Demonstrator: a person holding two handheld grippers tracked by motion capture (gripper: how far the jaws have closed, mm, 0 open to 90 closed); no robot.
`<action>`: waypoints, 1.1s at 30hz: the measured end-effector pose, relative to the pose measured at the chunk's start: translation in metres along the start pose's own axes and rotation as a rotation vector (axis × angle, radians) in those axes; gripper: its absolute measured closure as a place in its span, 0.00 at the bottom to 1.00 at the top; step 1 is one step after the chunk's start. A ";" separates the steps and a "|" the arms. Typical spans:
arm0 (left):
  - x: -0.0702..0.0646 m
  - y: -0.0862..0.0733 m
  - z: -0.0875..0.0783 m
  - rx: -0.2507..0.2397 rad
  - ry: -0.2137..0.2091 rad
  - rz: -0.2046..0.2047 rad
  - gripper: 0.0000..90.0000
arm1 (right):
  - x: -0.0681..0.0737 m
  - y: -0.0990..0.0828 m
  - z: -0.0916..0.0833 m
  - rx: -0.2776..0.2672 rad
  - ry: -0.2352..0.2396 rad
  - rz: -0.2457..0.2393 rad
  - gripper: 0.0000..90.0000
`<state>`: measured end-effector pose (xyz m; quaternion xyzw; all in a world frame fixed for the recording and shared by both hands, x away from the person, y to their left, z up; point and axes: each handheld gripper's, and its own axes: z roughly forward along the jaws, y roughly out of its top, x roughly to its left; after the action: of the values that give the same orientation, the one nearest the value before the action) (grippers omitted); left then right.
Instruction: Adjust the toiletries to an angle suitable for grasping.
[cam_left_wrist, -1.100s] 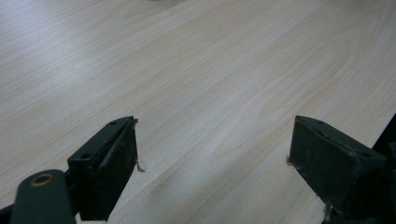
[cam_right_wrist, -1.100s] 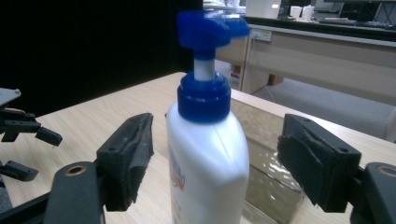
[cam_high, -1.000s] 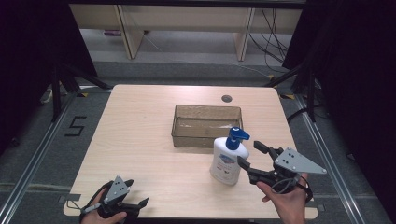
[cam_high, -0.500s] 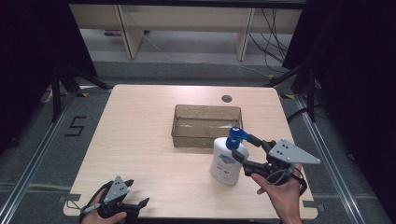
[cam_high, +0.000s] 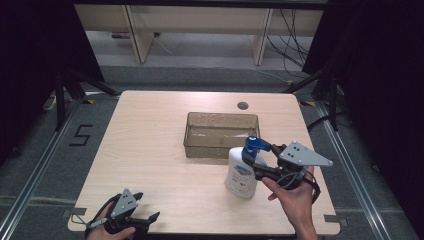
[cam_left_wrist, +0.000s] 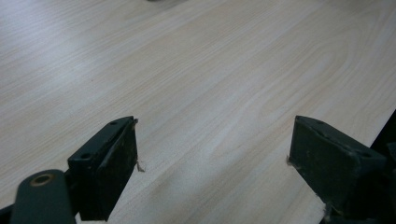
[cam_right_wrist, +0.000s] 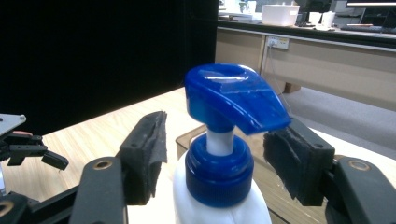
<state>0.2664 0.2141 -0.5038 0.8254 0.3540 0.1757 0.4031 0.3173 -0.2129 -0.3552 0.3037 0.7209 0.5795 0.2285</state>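
jaws of the right gripper (cam_right_wrist: 215, 154) have closed in, spread and not yet clamping, around the pump bottle (cam_right_wrist: 219, 154) neck, likely pre-grasp; left gripper (cam_left_wrist: 212, 172) rests released.

The bottle (cam_right_wrist: 219, 186) is cut off at the bottom edge in the right gripper view. Its label (cam_high: 242, 172) is too small to read.

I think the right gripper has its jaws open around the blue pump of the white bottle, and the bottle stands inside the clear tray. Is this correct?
Not quite. The right gripper does have its jaws open on either side of the blue pump of the white bottle, but the high view shows the bottle standing on the table, in front of the clear tray, not inside it.
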 end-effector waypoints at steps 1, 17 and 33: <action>0.000 0.000 0.000 -0.001 0.000 0.000 0.16 | -0.003 0.001 0.001 -0.016 -0.016 -0.040 0.44; -0.003 0.000 0.000 -0.014 -0.006 -0.015 0.16 | -0.001 -0.002 0.011 -0.023 0.000 -0.041 0.62; 0.000 0.001 -0.001 0.011 -0.004 0.024 0.16 | -0.002 -0.002 0.012 -0.059 -0.009 -0.045 0.70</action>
<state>0.2663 0.2140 -0.5029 0.8321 0.3443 0.1768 0.3972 0.3268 -0.2062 -0.3600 0.2834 0.7091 0.5938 0.2535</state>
